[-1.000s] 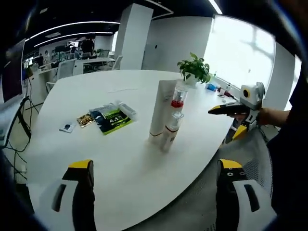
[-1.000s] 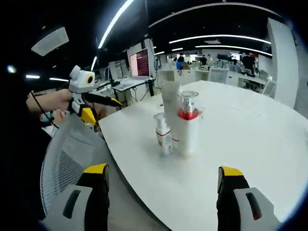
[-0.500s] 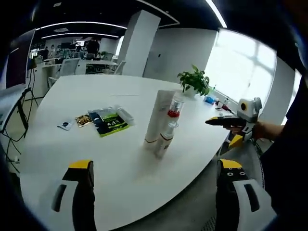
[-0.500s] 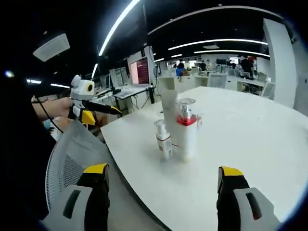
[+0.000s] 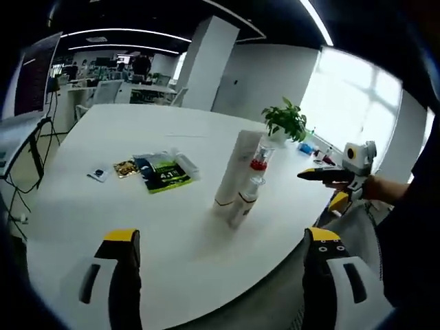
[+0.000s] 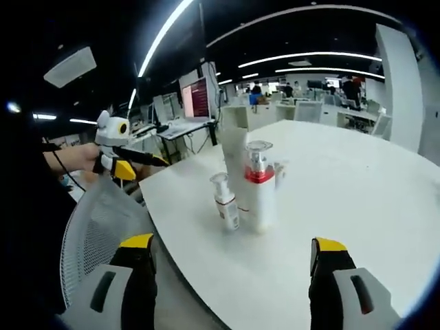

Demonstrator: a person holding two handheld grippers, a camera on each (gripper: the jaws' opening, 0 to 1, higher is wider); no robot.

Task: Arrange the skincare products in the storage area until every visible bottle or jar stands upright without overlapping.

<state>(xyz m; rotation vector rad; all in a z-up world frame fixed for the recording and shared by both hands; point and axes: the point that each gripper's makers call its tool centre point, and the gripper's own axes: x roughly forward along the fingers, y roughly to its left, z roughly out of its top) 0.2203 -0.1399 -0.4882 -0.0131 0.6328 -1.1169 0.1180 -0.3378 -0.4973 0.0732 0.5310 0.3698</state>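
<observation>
Three upright products are seen on the table: one tube, one red-banded bottle, one small bottle. Both the left gripper and right gripper are held spread, nothing grasped.

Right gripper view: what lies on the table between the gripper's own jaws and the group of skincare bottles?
Only bare white table lies between the right gripper and the skincare bottles, seen in the right gripper view.

The white table lay bare between both grippers' wide-apart jaws and the tight upright cluster of tall tube, red-banded bottle and small bottle, while flat packets lay well apart beyond.
</observation>
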